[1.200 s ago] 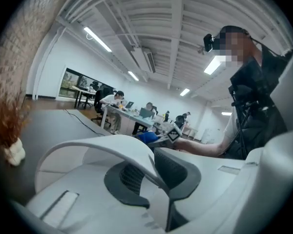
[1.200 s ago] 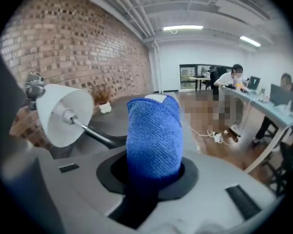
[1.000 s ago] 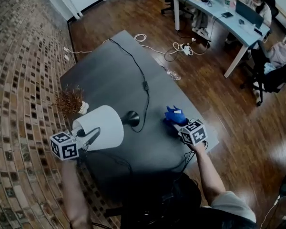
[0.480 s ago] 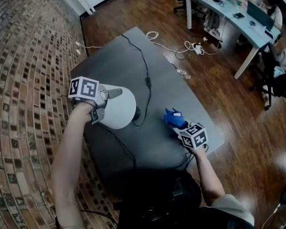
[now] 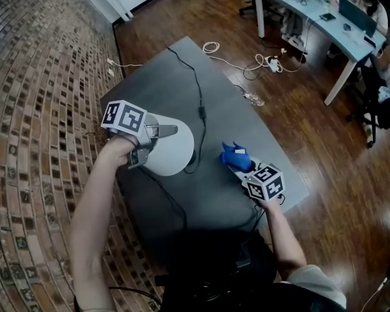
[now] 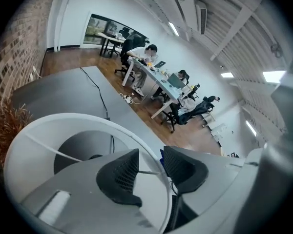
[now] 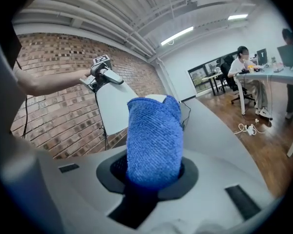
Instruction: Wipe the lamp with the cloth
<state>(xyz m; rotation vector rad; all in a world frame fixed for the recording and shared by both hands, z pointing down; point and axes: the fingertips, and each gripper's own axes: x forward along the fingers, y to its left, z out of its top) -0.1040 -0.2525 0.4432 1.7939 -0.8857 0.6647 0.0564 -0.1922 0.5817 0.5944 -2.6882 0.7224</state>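
The lamp (image 5: 172, 149) stands on the dark table (image 5: 175, 77), directly under the left claw (image 5: 164, 134), its white shade seen from above. The left claw reaches down over the top of the shade. In the left gripper view the thin upper rim of the lamp (image 6: 49, 130) runs between the two black pads of the left claw (image 6: 151, 162), one pad inside the shade and one outside. These jaws have just been opening. They stand apart with a gap on either side of the rim and do not press on it. Beyond the left claw's tips a black cord (image 5: 196, 90) trails away across the table. A dried brown plant (image 6: 5, 126) sits off to that claw's left.

The right claw (image 5: 242, 169) hovers over the table's near right part, to the right of the lamp and apart from it. Its jaws are pressed together on the blue cloth (image 5: 235, 156), which bunches up out of the tips. In the right gripper view the cloth (image 7: 154, 135) rises as a thick folded wad from between the pads of the right claw (image 7: 154, 172). Ahead of it and to its left stands the lamp (image 7: 115, 106) with the left claw (image 7: 105, 74) on its top edge, in front of a brick wall (image 7: 53, 106).
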